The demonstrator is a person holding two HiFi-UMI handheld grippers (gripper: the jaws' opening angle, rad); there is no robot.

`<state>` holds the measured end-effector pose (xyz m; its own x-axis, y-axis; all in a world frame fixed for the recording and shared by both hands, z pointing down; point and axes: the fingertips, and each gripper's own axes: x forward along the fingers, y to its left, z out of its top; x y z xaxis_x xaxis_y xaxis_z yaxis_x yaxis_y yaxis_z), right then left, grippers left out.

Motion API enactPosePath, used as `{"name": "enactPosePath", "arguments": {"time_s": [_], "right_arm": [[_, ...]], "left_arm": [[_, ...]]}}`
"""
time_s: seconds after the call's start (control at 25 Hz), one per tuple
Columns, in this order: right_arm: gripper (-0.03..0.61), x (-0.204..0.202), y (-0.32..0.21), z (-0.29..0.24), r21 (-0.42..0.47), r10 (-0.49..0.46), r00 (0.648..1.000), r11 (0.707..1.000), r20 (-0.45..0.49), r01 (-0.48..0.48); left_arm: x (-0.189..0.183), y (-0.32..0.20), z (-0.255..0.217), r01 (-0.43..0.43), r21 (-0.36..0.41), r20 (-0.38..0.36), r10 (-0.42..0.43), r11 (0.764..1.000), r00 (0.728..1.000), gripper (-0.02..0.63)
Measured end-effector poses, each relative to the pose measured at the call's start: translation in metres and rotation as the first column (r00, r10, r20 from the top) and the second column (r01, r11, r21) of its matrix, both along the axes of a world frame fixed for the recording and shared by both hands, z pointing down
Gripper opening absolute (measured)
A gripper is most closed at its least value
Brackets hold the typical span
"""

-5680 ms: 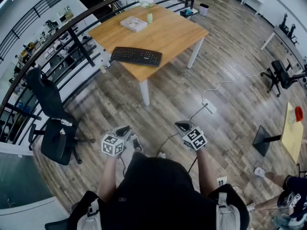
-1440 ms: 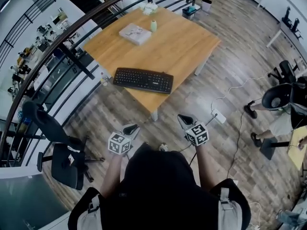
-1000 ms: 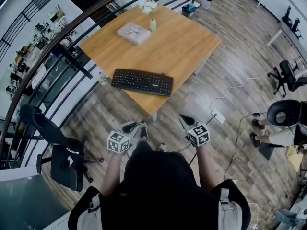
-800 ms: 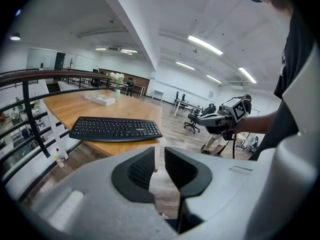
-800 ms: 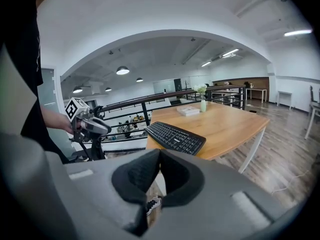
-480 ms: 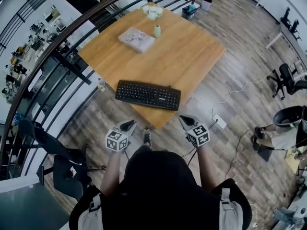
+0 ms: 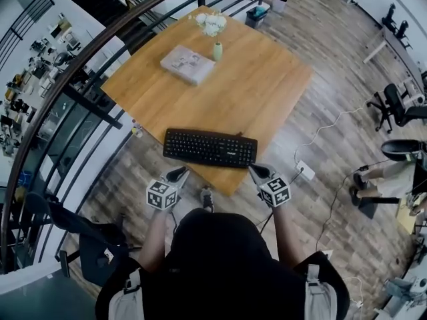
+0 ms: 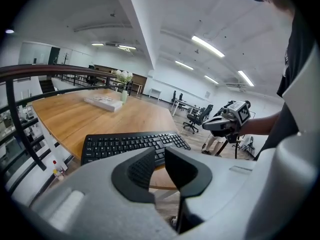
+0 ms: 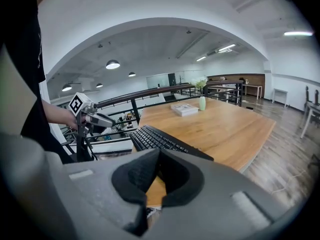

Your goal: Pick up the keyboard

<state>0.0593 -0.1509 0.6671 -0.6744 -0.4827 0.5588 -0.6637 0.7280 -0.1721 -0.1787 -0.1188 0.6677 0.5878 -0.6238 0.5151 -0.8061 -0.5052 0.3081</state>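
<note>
A black keyboard (image 7: 210, 148) lies flat near the front edge of a wooden table (image 7: 267, 92). My left gripper (image 7: 179, 173) is shut and empty, just short of the keyboard's left end. At the keyboard's right end my right gripper (image 7: 255, 170) hovers shut and empty too. Neither touches it. In the left gripper view the keyboard (image 8: 130, 145) lies beyond the closed jaws of the left gripper (image 8: 160, 155), with the right gripper (image 8: 220, 125) off to the right. The right gripper view shows the keyboard (image 9: 160, 139) past the right gripper (image 9: 159, 158), and the left gripper (image 9: 97, 119) at left.
A white box (image 7: 187, 64), a green vase (image 7: 217, 51) and flowers (image 7: 211, 23) sit at the table's far side. A dark railing (image 7: 80, 65) runs along the left. An office chair (image 7: 87, 239) stands behind left. A power strip (image 7: 303, 171) lies on the floor at right.
I have walked up to the table: it and the keyboard have come closer, and both grippers, still shut, now reach the table's front edge by the keyboard's ends.
</note>
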Motion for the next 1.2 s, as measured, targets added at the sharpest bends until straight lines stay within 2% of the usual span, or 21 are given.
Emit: {"name": "enactPosePath", "arguments": {"time_s": [0.24, 0.72, 1.2], "right_arm": [[0.003, -0.013, -0.017, 0.005, 0.001, 0.041, 0.999, 0.999, -0.004, -0.041], [0.003, -0.023, -0.014, 0.043, -0.045, 0.043, 0.996, 0.998, -0.077, -0.046], [0.003, -0.029, -0.036, 0.051, -0.040, 0.053, 0.994, 0.998, -0.097, -0.057]], "left_arm": [[-0.016, -0.020, 0.008, -0.044, -0.009, 0.002, 0.044, 0.999, 0.999, 0.071], [-0.053, -0.041, 0.020, -0.045, -0.011, 0.002, 0.045, 0.999, 0.999, 0.071], [-0.061, -0.072, 0.030, -0.064, -0.021, -0.005, 0.064, 0.998, 0.998, 0.071]]}}
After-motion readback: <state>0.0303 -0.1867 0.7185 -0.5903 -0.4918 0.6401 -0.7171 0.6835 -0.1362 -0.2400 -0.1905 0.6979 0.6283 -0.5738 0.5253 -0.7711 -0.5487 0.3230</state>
